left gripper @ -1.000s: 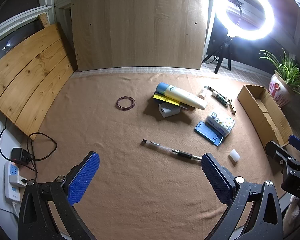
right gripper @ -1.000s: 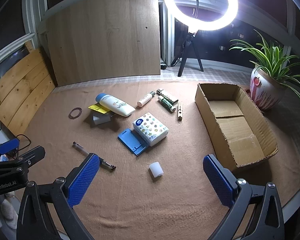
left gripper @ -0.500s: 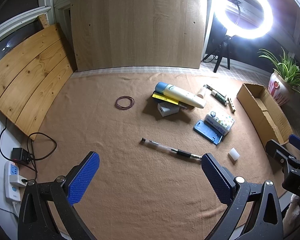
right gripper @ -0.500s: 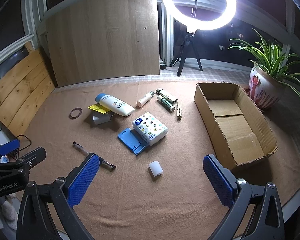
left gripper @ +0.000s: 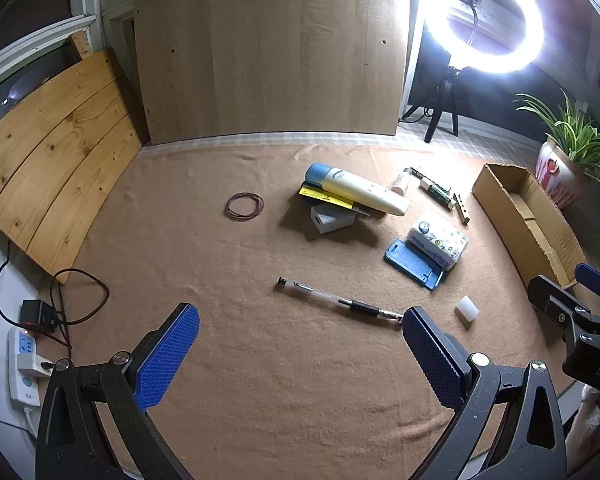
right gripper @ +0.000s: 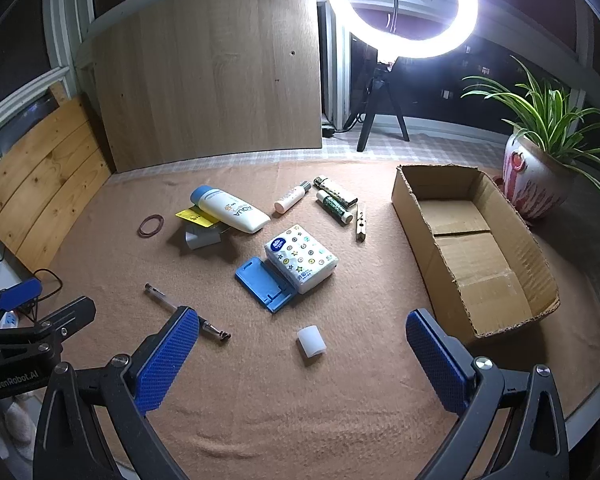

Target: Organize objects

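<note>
Loose items lie on a brown cloth. A pen (left gripper: pixel 340 301) (right gripper: pixel 172 304) lies in front of my left gripper (left gripper: pixel 300 344), which is open and empty. My right gripper (right gripper: pixel 302 348) is open and empty above a small white roll (right gripper: pixel 311 341) (left gripper: pixel 467 310). Further off lie a tissue pack (right gripper: pixel 301 258) on a blue holder (right gripper: pixel 262 288), a white tube with a blue cap (right gripper: pixel 230 209), a white box (right gripper: pixel 202 236) under a yellow card, a rubber band (right gripper: pixel 151 225), a small bottle (right gripper: pixel 290 199), two small tubes and a clothespin (right gripper: pixel 361 222). An empty cardboard box (right gripper: pixel 472 248) stands at the right.
A potted plant (right gripper: pixel 536 176) stands behind the box. A ring light (right gripper: pixel 402 8) on a tripod and a wooden board (right gripper: pixel 208 76) stand at the back. Wooden slats (left gripper: pixel 48 160) lean at the left. A power strip (left gripper: pixel 26 364) with cables lies at the left edge.
Both views have shifted very slightly; the objects have not moved and both grippers stay open.
</note>
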{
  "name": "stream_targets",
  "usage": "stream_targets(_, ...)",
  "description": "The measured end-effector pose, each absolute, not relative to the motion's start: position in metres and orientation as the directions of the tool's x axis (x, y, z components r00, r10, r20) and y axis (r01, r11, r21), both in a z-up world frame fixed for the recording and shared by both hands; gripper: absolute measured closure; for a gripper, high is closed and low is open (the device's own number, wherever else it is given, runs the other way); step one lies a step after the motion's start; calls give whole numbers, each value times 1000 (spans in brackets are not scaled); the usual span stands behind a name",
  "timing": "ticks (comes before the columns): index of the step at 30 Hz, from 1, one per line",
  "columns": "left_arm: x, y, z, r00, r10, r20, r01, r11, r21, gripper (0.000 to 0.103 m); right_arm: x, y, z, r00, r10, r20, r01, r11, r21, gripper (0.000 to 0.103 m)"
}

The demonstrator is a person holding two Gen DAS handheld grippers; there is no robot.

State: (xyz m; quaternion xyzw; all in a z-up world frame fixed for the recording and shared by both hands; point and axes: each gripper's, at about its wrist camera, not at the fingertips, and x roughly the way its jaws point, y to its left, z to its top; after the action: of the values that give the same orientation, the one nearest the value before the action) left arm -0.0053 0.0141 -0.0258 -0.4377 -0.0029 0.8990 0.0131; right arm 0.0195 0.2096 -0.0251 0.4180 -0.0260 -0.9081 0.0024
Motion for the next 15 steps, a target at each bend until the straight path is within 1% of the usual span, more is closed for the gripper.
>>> stream_targets(8, -16, 19, -31, -606, 26, -795, -26, -1000, -13, 0, 11, 216, -29, -645, -31, -764, -10, -999, 49, 0)
stream_targets(15, -25, 20, -41, -587, 25, -809, -22, -1000, -15, 0, -1, 229, -37, -623, -60, -780, -8, -997, 83, 0)
